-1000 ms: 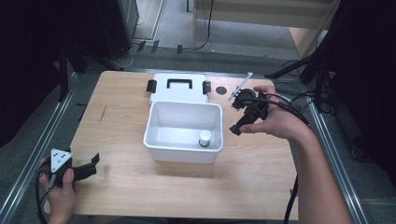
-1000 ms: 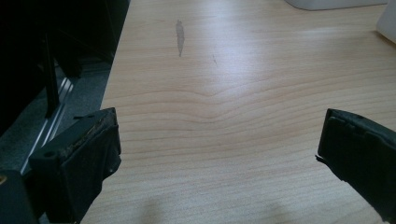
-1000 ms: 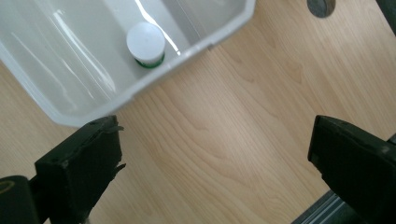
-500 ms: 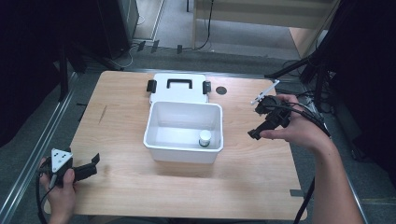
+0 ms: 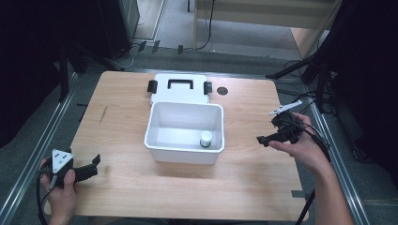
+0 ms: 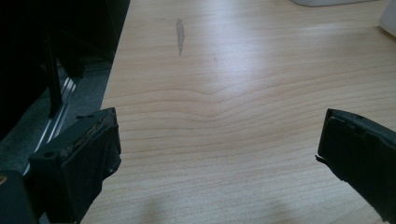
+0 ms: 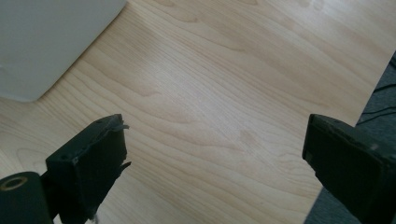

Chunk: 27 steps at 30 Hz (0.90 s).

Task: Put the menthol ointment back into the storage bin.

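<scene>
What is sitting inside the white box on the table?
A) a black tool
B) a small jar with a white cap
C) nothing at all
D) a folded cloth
B: the high view shows one small white-capped jar standing on the floor of the white box, near its front right corner, and nothing else in it.

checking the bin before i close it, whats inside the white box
Inside the white box one small jar with a white cap stands by the near right corner. The rest of the visible floor is bare; the near wall hides a strip of floor.
</scene>
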Each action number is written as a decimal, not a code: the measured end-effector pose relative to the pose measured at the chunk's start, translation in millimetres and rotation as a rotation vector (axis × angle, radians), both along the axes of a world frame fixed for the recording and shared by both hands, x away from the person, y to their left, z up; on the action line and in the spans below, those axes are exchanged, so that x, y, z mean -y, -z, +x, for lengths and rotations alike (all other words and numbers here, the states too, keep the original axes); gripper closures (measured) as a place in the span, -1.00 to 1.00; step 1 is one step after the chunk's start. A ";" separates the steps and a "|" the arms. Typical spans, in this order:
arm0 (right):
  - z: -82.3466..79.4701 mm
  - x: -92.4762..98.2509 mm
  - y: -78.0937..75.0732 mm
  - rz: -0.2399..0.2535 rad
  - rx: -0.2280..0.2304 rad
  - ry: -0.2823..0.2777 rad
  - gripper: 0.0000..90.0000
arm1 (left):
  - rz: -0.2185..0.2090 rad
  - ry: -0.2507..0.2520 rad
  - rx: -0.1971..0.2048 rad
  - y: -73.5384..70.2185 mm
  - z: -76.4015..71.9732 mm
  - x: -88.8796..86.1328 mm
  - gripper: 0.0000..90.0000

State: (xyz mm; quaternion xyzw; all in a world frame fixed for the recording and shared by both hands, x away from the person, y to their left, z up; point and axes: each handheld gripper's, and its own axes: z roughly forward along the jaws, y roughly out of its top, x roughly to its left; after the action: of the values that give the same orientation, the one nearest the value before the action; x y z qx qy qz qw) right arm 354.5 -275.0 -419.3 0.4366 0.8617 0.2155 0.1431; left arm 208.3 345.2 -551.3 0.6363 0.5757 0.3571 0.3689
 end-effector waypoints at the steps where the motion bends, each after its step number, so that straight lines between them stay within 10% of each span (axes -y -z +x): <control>1: -1.8 4.3 4.9 0.020 0.007 0.010 -0.85 | 0.001 -0.001 0.000 0.1 0.0 0.2 -1.00; 12: -23.4 43.8 42.4 0.205 0.154 0.128 -0.82 | 0.017 -0.004 -0.006 0.0 0.5 1.7 -1.00; 27: -62.3 64.6 95.1 0.279 0.352 0.217 -0.76 | 0.024 -0.008 -0.007 0.1 0.6 2.5 -1.00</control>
State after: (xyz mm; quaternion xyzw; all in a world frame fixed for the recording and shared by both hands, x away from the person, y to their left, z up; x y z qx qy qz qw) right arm 292.2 -339.6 -514.4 0.4978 0.7335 0.3885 0.2515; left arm 208.9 342.7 -551.4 0.6396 0.5752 0.3632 0.3581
